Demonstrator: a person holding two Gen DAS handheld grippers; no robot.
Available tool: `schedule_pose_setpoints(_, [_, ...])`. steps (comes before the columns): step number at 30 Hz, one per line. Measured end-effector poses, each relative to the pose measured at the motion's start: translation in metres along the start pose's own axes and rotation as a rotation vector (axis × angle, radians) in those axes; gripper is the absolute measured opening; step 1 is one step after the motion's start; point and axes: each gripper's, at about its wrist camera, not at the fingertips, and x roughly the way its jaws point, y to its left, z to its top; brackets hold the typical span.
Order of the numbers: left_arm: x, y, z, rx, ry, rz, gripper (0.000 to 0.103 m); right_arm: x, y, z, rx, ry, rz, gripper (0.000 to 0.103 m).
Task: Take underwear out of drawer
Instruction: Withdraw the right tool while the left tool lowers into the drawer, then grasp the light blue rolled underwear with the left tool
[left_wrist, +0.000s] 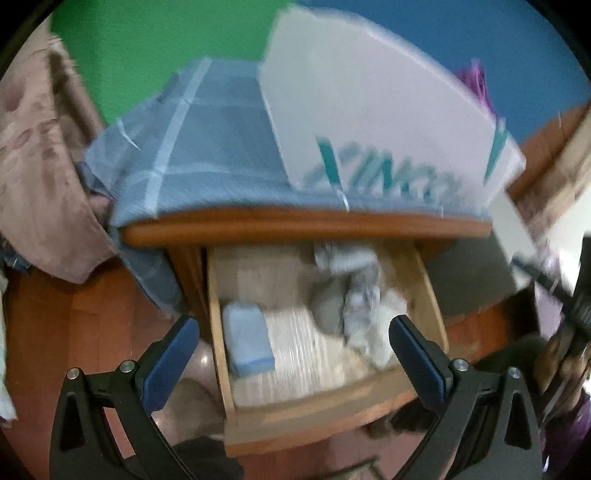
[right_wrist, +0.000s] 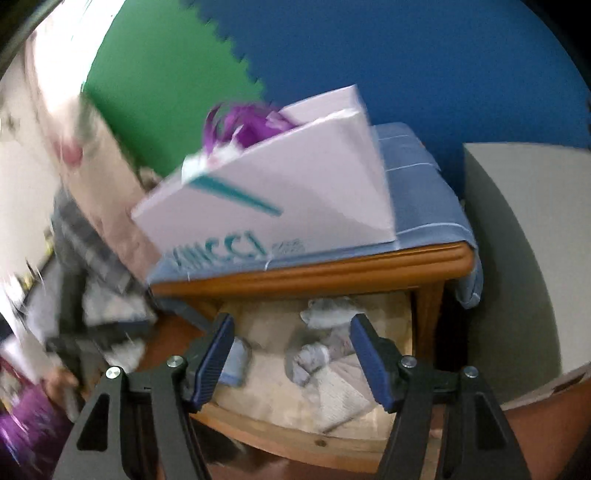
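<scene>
The wooden drawer of a nightstand stands pulled open; it also shows in the right wrist view. Inside lie a folded light-blue cloth, a pale ribbed folded cloth and a crumpled grey and white pile of underwear, which the right wrist view shows too. My left gripper is open and empty, above the drawer. My right gripper is open and empty, above the drawer's pile. Both views are blurred.
A white box with teal lettering stands on a blue checked cloth covering the nightstand top. Purple ribbon sticks out behind the box. Pink bedding lies at the left. The floor is red-brown.
</scene>
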Motion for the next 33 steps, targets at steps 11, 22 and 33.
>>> schedule_pose_setpoints(11, [0.112, -0.073, -0.026, 0.432, 0.293, 0.197, 0.063, -0.024, -0.025, -0.006, 0.095, -0.031, 0.067, 0.067])
schedule_pose_setpoints(22, [0.181, -0.044, -0.025, 0.422, 0.442, 0.307, 0.056, -0.032, -0.063, -0.005, 0.281, -0.053, 0.173, 0.067])
schedule_pose_setpoints(33, [0.203, -0.034, -0.036, 0.565, 0.52, 0.333, 0.072, -0.025, -0.054, -0.005, 0.242, -0.019, 0.171, 0.067])
